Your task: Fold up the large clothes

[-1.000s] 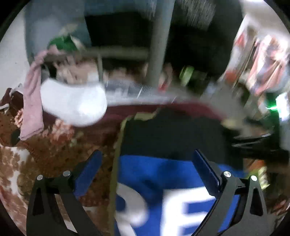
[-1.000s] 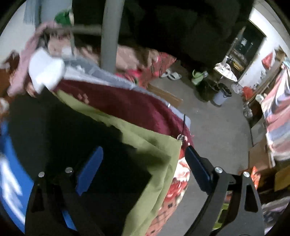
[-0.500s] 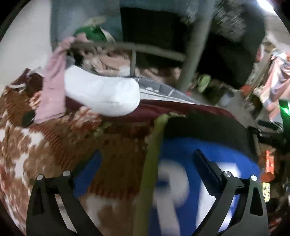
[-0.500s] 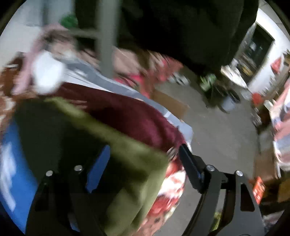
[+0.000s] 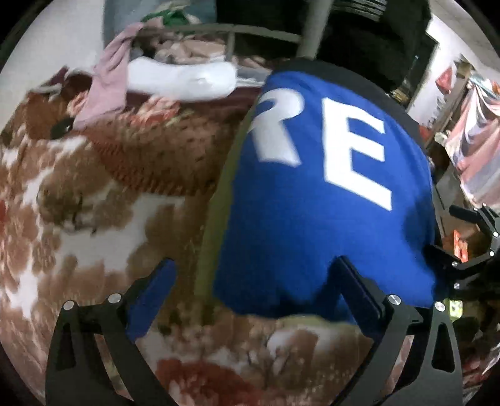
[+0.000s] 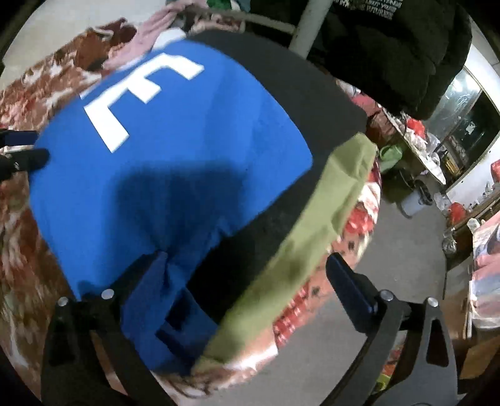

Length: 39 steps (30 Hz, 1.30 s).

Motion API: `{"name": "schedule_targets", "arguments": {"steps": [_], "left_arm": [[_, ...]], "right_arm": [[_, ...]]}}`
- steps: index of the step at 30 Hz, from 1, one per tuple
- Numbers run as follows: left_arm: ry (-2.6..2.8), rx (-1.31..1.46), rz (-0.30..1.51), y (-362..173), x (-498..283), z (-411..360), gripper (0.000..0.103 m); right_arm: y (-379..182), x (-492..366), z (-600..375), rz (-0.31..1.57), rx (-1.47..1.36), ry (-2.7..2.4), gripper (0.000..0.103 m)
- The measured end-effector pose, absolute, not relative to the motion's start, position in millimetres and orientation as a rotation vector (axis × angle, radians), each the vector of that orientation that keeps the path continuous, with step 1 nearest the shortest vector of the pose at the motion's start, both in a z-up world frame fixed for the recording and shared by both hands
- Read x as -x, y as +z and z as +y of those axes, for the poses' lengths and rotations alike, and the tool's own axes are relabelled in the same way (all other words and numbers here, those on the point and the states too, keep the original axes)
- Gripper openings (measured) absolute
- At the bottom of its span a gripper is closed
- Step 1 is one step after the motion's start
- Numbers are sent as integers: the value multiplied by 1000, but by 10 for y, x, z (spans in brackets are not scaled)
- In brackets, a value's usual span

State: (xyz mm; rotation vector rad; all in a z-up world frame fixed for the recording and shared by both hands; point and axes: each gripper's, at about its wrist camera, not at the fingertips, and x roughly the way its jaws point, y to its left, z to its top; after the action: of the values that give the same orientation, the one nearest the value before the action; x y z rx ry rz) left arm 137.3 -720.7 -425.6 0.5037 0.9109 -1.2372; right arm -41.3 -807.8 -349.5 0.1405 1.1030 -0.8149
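Observation:
A large garment lies folded on a brown and white floral blanket (image 5: 81,218). Its blue panel with white letters (image 5: 328,193) faces up, with a black band beyond it and an olive green layer (image 6: 315,243) underneath. My left gripper (image 5: 253,290) is open at the garment's near left corner, its jaws wide and empty. My right gripper (image 6: 250,281) is open over the garment's near right edge, above the blue (image 6: 162,168) and green cloth. The right gripper also shows at the right edge of the left wrist view (image 5: 472,237).
A white bundle (image 5: 184,81) and a pink cloth (image 5: 106,90) lie at the back with other heaped clothes. A grey post (image 6: 309,28) and dark hanging coats (image 6: 400,53) stand behind. The blanket's right edge drops to a grey floor (image 6: 406,250) with clutter.
Both grippers have pulled back toward me. The blue panel now lies spread flat and fills both views. The jaws stayed open throughout.

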Motion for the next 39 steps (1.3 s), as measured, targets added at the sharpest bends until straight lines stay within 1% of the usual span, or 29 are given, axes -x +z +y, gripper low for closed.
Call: {"name": "schedule_targets", "arguments": {"steps": [3, 5, 7, 9, 10, 12, 15, 18, 21, 25, 30, 34, 39], "left_arm": [[-1062, -581, 871, -4189, -1408, -6965, 97], [-1031, -504, 941, -4010, -1510, -6681, 97], [-1080, -475, 927, -3697, -1453, -6444, 97], [-1158, -479, 850, -3257, -1284, -6179, 97], [-1173, -475, 834, -3118, -1211, -6097, 97], [-1218, -427, 837, -2763, -1086, -5894, 97], [-1257, -384, 845, -2373, -876, -5758, 98], [-1293, -417, 798, -1936, -549, -5652, 98], [-1289, -461, 744, -1653, -293, -5666, 98], [-1274, -461, 760, -1485, -118, -5821, 98], [-1234, -454, 765, -1346, 114, -5965, 98], [-1176, -474, 752, -1293, 332, -6050, 97], [-1143, -481, 788, -1289, 497, -6139, 97]], "right_arm": [[-3244, 551, -7998, 1129, -127, -926, 98], [-2944, 713, -7891, 1099, -201, -955, 98], [-2593, 830, -7699, 1067, -205, -969, 98], [-2178, 929, -7467, 1024, -195, -989, 98], [-1949, 970, -7349, 1002, -206, -994, 98], [-1581, 1002, -7148, 978, -217, -990, 98], [-1080, 1066, -6822, 926, -221, -984, 98], [-652, 1144, -6573, 877, -261, -941, 98], [-415, 1203, -6500, 852, -288, -890, 98], [-281, 1344, -6577, 856, -321, -835, 98], [-153, 1545, -6807, 823, -396, -754, 98], [-49, 1667, -6958, 826, -370, -700, 98], [61, 1800, -7165, 844, -367, -661, 98]]}}
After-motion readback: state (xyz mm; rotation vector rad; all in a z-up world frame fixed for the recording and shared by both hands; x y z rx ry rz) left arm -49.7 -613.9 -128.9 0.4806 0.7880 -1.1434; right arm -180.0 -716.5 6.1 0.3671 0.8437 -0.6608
